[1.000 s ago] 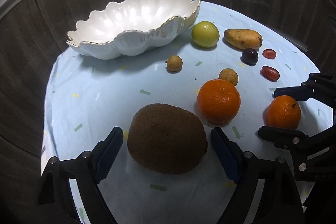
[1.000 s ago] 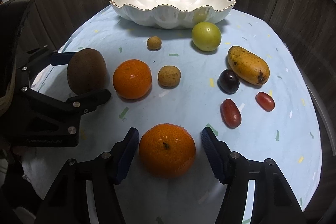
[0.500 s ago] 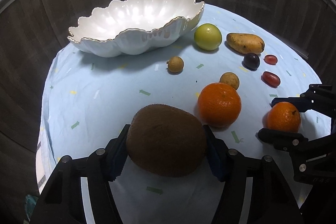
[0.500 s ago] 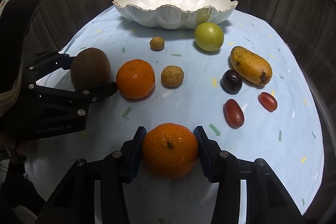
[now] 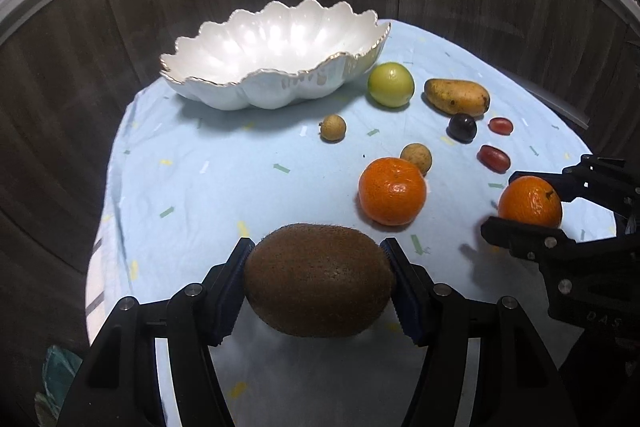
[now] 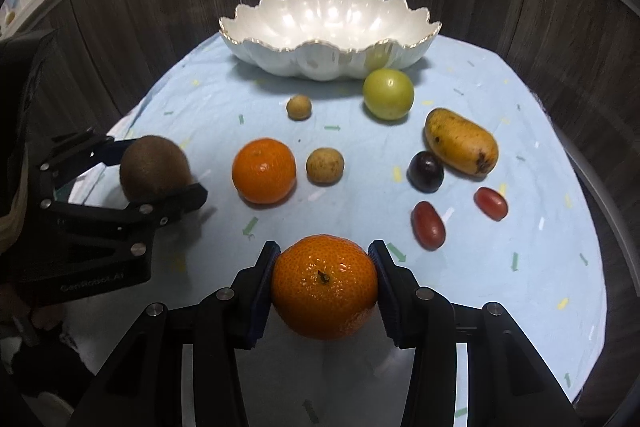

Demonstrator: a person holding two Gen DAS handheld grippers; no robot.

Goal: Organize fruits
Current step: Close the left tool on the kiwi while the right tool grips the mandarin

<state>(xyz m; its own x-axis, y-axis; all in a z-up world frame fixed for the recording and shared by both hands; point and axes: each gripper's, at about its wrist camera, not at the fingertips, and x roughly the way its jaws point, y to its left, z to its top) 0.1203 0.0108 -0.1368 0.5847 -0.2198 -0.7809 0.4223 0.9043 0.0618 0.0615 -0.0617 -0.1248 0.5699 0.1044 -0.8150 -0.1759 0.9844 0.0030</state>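
My left gripper (image 5: 318,281) is shut on a brown kiwi (image 5: 318,279), held a little above the light blue cloth; the kiwi (image 6: 154,171) also shows at the left of the right wrist view. A small orange (image 6: 324,285) sits between the pads of my right gripper (image 6: 324,287), which is shut on it; the same orange (image 5: 530,203) shows at the right of the left wrist view. A white scalloped bowl (image 5: 276,87) (image 6: 328,63) stands empty at the back of the round table.
Loose on the cloth lie a second orange (image 6: 264,171), two small brown fruits (image 6: 325,165) (image 6: 299,107), a green fruit (image 6: 388,95), a yellow mango (image 6: 460,141), a dark plum (image 6: 425,171) and two red grapes (image 6: 428,230) (image 6: 491,203). Dark wood panels ring the table.
Both grippers closed from open onto their fruits: left on the kiwi, right on the small orange. The left gripper then lifted the kiwi slightly off the cloth.
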